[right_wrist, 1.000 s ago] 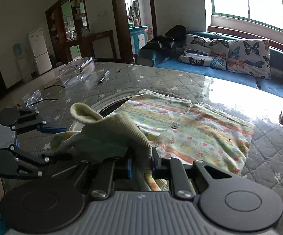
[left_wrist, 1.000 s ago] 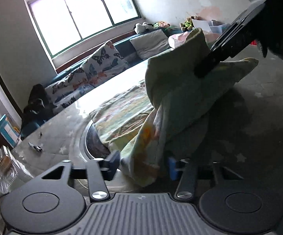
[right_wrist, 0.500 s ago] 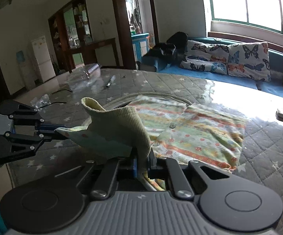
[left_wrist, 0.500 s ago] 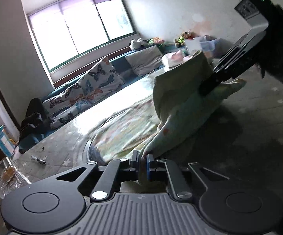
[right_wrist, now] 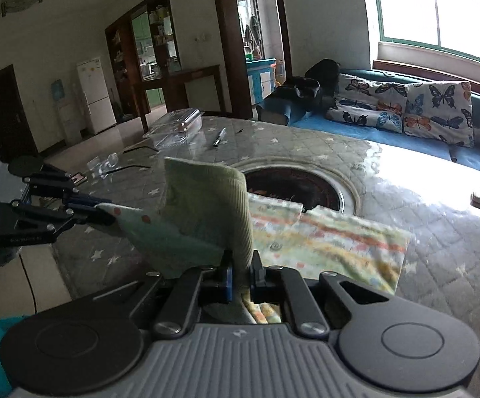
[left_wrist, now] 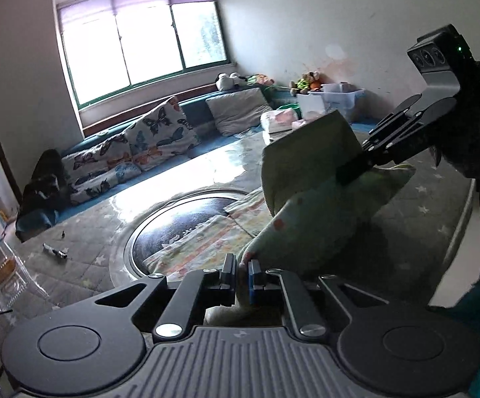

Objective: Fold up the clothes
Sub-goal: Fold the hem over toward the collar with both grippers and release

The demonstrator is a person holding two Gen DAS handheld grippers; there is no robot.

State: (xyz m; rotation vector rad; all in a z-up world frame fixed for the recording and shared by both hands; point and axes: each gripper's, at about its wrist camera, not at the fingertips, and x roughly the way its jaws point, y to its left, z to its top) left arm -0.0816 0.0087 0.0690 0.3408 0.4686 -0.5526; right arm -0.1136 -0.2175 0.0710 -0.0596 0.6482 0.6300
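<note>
**Both tongs closed on the garment, near edge raised off the table**

Your left tongs (left_wrist: 242,270), which stood apart around the fabric a second ago, have closed on the printed hem of the garment (right_wrist: 326,242); your right tongs (right_wrist: 240,273) have tightened on its ribbed green cuff (right_wrist: 226,199). Compared with the earlier views, the gripped edge now hangs clear of the table (right_wrist: 405,199), stretched between the two tongs, while the far part of the garment still lies flat just beside the round inset (right_wrist: 293,185) in the table's middle. Judged from this, the lift for a fold is secured and the carry-over comes next. Around you: a pen (right_wrist: 219,136) and a clear plastic box (right_wrist: 180,122) lie at the table's far side, well apart from the cloth; butterfly cushions (right_wrist: 405,106) line the bench beneath the window. Nothing rests on the flat part of the garment, though the lifted fabric droops and could bunch as it lands
</note>
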